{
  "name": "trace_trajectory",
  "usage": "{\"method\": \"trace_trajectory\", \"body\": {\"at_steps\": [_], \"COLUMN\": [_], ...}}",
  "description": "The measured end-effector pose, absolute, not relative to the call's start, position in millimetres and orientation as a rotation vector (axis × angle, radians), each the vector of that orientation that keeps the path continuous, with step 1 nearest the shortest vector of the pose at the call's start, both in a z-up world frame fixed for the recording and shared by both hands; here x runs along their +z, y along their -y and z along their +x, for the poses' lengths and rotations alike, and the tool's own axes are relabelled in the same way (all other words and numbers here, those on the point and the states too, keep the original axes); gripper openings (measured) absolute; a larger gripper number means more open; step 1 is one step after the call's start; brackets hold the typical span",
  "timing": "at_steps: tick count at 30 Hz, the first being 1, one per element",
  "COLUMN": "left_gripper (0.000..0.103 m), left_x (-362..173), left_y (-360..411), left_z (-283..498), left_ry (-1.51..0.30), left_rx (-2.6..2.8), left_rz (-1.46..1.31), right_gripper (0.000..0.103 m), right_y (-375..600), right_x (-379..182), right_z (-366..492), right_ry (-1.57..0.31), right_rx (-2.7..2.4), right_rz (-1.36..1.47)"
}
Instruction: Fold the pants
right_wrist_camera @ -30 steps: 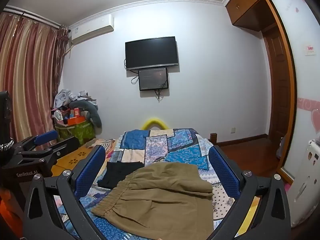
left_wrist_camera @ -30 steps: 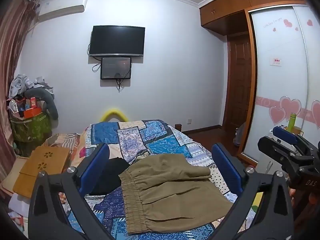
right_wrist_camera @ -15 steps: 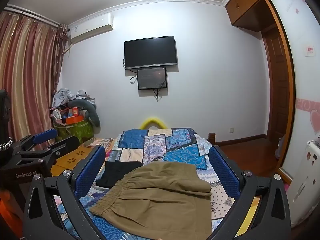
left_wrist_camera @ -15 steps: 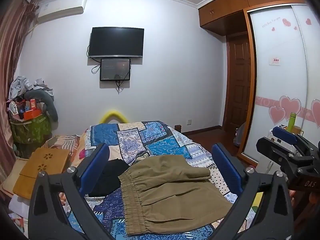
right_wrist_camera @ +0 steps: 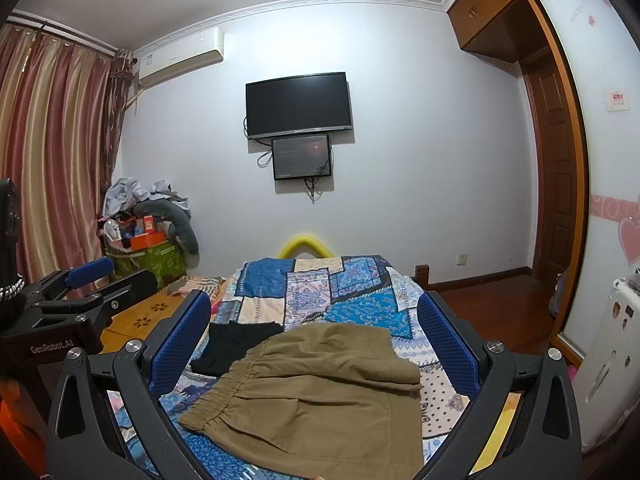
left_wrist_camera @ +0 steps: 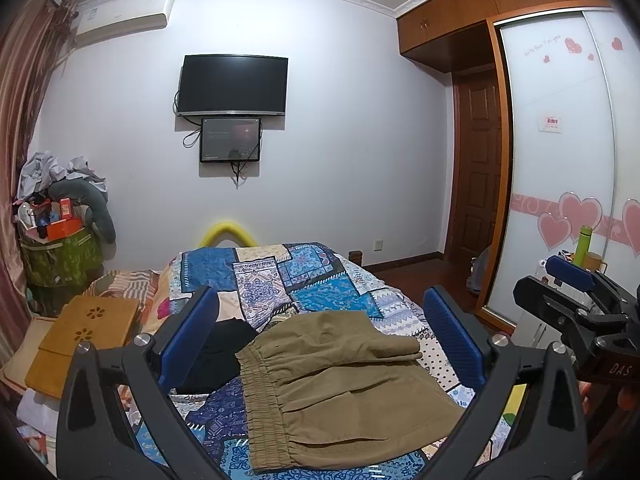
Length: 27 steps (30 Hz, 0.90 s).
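Left wrist view: the left gripper [left_wrist_camera: 320, 344] hangs above the bed [left_wrist_camera: 332, 280] with its jaws spread wide, nothing between the blue pads [left_wrist_camera: 188, 332]. The khaki pants [left_wrist_camera: 340, 384] lie folded on the quilt near the bed's front edge, waistband toward the left side. A black garment [left_wrist_camera: 220, 354] sits just left of them, touching the waistband. The right gripper [left_wrist_camera: 576, 304] shows at the right edge.

Right wrist view: the right gripper [right_wrist_camera: 316, 340] is also wide open and empty, up off the pants [right_wrist_camera: 320, 384]. The black garment [right_wrist_camera: 236, 344] pokes out beside the waistband. The left gripper [right_wrist_camera: 76, 284] is over by the bed's left side.
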<state>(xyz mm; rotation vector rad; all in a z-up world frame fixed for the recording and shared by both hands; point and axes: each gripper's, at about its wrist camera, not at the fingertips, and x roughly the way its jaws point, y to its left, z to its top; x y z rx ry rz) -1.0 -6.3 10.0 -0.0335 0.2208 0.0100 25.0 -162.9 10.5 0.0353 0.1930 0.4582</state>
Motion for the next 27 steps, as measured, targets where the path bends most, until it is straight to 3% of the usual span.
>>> {"method": "trace_trajectory", "body": {"at_steps": [27], "left_gripper": [0.103], "left_x": [5.2], "left_y": [6.9], "left_z": [2.2], "left_ry": [-0.224], "left_rx": [0.005], "left_rz": [-0.040], "right_gripper": [0.102], "right_y": [165.7], "right_x": [14.5], "right_z": [20.1], "right_ry": [-0.201], "right_rx": [0.441], "right_rz": [0.050]}}
